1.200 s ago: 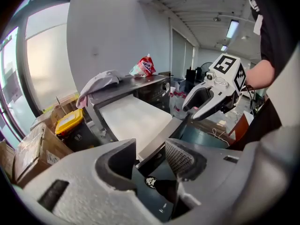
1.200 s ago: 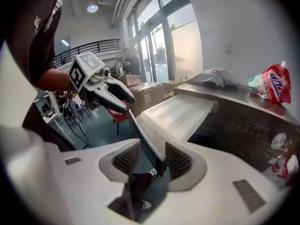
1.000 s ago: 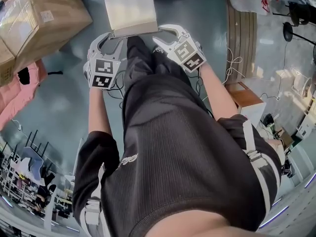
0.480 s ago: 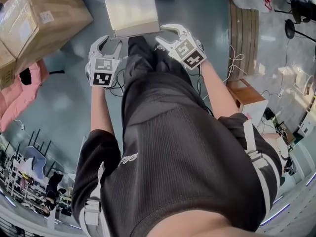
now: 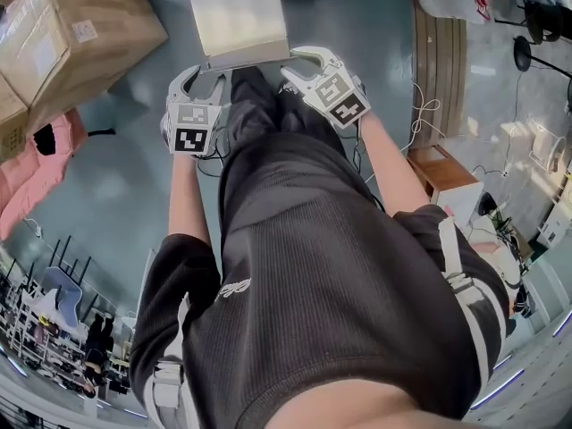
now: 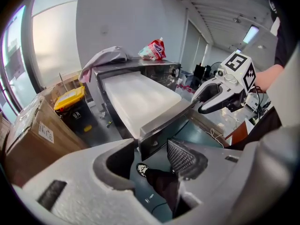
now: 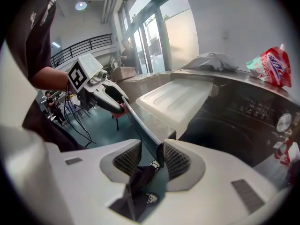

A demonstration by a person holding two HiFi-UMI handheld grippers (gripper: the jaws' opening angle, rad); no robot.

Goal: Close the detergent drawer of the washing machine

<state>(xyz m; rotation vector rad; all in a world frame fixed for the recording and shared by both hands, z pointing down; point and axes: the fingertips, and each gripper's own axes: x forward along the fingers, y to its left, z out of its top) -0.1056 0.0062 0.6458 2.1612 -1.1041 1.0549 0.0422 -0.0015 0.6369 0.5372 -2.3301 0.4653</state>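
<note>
The white detergent drawer (image 5: 234,12) stands pulled far out of the washing machine (image 7: 243,111), and its grey front panel (image 5: 246,58) faces the person. My left gripper (image 5: 206,77) is at the panel's left end. In the left gripper view the panel's corner (image 6: 157,132) lies between the jaws of my left gripper (image 6: 150,161); they have just been opening and do not press on it. My right gripper (image 5: 290,68) is at the right end. In its own view the panel's thin edge (image 7: 140,125) runs between the pads of my right gripper (image 7: 152,158). These jaws have just been closing, and a gap shows at the left pad.
A grey cloth (image 6: 103,57) and a red detergent bag (image 6: 152,49) lie on top of the machine. A cardboard box (image 5: 63,34) and a pink item (image 5: 36,164) are at the left, a wooden pallet (image 5: 438,52) at the right. The person's legs stand right behind the panel.
My left gripper has shifted a little lower and closer to the panel's left end. The right gripper and the drawer have kept their places.
</note>
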